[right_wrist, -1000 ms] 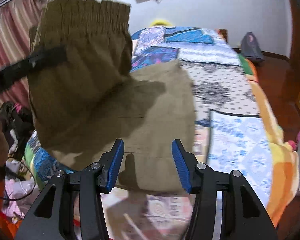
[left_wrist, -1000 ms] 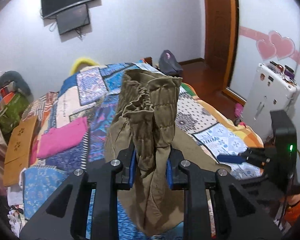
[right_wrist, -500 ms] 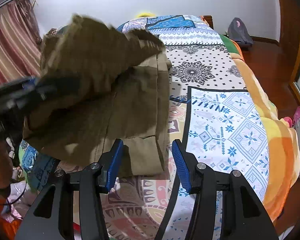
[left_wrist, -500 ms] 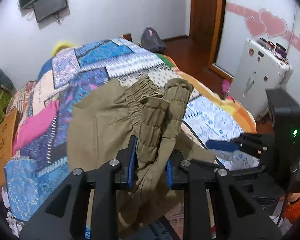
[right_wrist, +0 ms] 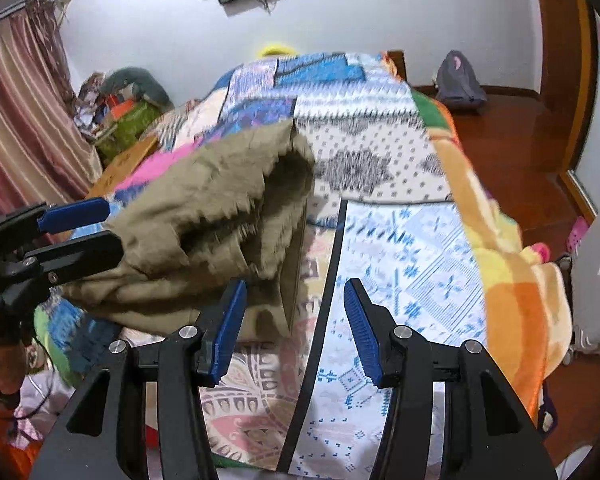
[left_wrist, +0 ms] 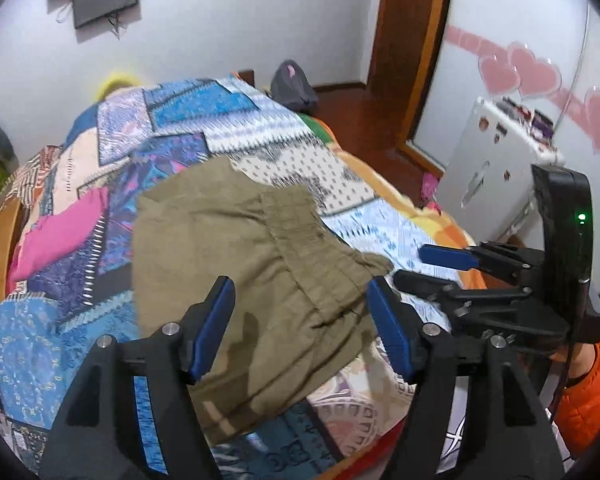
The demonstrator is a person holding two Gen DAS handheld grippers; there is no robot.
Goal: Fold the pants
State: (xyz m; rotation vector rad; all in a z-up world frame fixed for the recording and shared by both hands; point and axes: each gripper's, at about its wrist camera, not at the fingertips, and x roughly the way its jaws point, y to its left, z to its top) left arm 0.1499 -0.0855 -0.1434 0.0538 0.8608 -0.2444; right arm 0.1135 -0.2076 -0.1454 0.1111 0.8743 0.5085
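Observation:
The olive-brown pants lie folded over on the patchwork bedspread, elastic waistband on top toward the right. My left gripper is open just above the near part of the pants, holding nothing. My right gripper is open and empty over the bedspread, right of the pants' bunched waistband edge. The right gripper also shows in the left wrist view, beside the pants' right edge. The left gripper shows in the right wrist view, against the cloth's left side.
A pink cloth lies on the bed left of the pants. A white cabinet stands right of the bed. A dark bag sits on the wooden floor by the far wall. Clutter and a striped curtain line the left side.
My left gripper has opened and let go of the pants' waistband. The waistband has dropped from held up high onto the lower half on the bed. The right gripper stayed open.

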